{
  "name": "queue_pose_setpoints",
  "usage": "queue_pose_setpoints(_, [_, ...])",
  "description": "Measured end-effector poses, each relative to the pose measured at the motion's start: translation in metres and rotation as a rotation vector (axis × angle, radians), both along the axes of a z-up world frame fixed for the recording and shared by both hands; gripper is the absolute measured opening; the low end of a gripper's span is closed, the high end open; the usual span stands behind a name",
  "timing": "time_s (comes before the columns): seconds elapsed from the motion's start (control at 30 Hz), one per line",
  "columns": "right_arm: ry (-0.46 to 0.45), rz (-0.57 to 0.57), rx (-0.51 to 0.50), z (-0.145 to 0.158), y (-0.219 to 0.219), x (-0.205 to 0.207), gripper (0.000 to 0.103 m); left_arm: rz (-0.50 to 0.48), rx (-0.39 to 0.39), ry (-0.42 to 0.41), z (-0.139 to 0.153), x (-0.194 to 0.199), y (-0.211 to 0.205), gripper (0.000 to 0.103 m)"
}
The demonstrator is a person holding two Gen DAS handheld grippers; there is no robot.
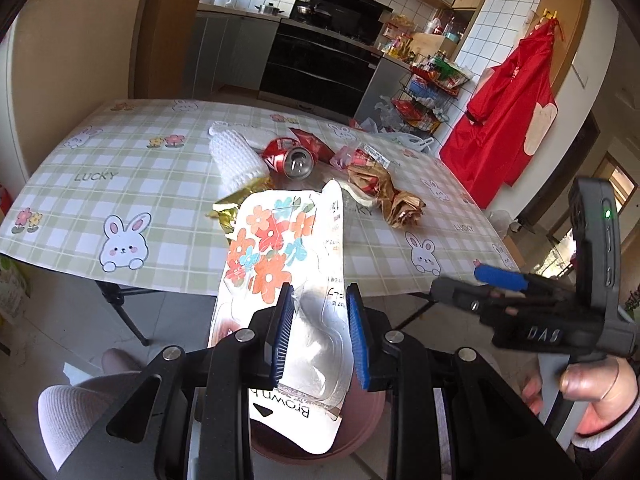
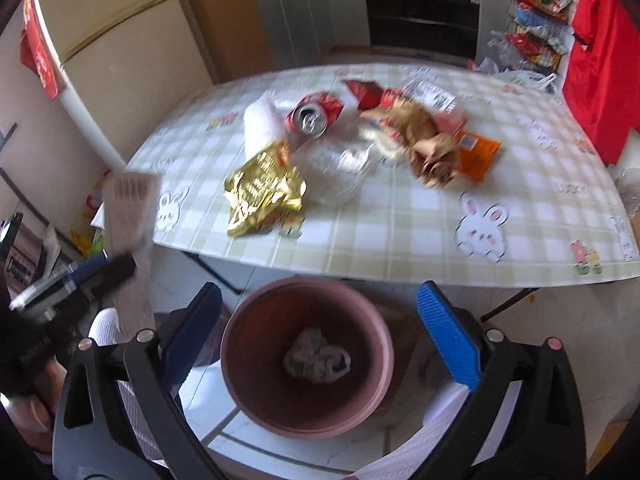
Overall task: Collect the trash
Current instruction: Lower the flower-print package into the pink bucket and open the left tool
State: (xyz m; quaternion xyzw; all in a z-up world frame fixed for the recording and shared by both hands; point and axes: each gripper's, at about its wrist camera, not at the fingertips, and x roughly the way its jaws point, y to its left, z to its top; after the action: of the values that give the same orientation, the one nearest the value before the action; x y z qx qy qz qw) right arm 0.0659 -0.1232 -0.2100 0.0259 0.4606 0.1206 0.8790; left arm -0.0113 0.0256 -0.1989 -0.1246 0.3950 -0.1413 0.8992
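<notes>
My left gripper (image 1: 320, 332) is shut on a flowered white package (image 1: 276, 264) and holds it above the pink bin (image 1: 360, 420). The same package (image 2: 130, 216) shows blurred at the left of the right wrist view. My right gripper (image 2: 320, 340) is open and empty over the pink bin (image 2: 248, 360), which holds a crumpled wad (image 2: 316, 360). On the checked tablecloth (image 2: 400, 220) lie a crushed red can (image 2: 314, 114), a gold wrapper (image 2: 260, 196), a clear plastic tray (image 2: 336, 168), brown crumpled paper (image 2: 428, 140), an orange packet (image 2: 478, 156) and a white knitted piece (image 2: 260, 120).
The table's front edge (image 2: 360, 276) runs just behind the bin. A red apron (image 1: 508, 120) hangs at the right. A wire rack of snacks (image 1: 428, 92) and kitchen cabinets stand behind the table. A fridge (image 2: 120, 60) stands at the left.
</notes>
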Motion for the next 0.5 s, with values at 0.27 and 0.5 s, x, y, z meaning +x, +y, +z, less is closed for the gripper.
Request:
queue_pose_setpoints(0.27, [-0.069, -0.06, -0.003, 0.026, -0.019, 0.006, 0.097, -0.108, 0.002, 0.079, -0.022, 0.003, -0.03, 0.027])
queue_pose_setpoints(0.5, [-0.067, -0.065, 0.0, 0.026, -0.021, 0.004, 0.097, -0.142, 0.019, 0.111, -0.032, 0.005, -0.042, 0.029])
